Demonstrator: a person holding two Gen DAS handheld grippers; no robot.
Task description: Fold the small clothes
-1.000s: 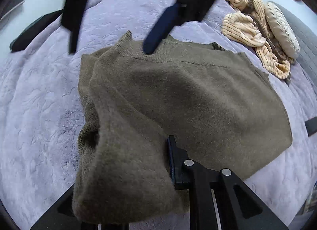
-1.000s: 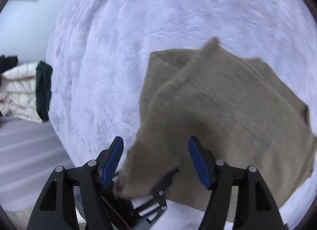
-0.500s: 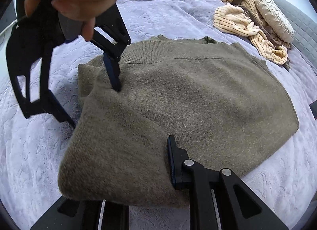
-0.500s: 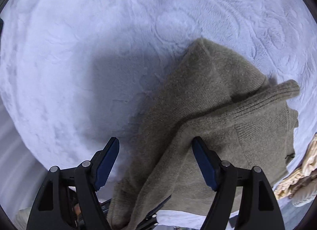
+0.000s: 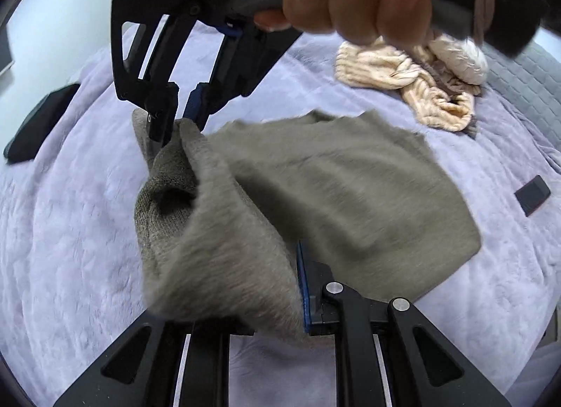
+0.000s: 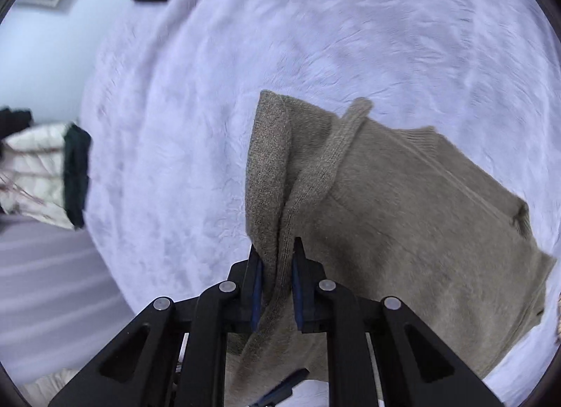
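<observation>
An olive-brown knitted sweater [image 5: 350, 196] lies on the lilac bed cover [image 5: 70, 231], its left side raised off the bed. My left gripper [image 5: 284, 266] is shut on the sweater's near corner; cloth drapes over and hides its left finger. My right gripper [image 6: 275, 252], also in the left wrist view [image 5: 175, 119] under a person's hand [image 5: 354, 3], is closing its jaws on the sweater's [image 6: 403, 231] edge near the ribbed collar [image 6: 336, 158]. Bunched fabric sits pinched between its blue pads [image 6: 257, 287].
A heap of cream knitted clothes [image 5: 413, 91] lies at the back right beside a grey quilted surface [image 5: 526, 70]. A black object [image 5: 38, 122] sits at the bed's left edge, a small black one [image 5: 531, 193] at the right. A white padded garment [image 6: 31, 168] lies off the bed.
The right gripper went from wide open over the sweater's edge to closed on it near the collar. Both grippers have risen, lifting the sweater's left side off the bed.
</observation>
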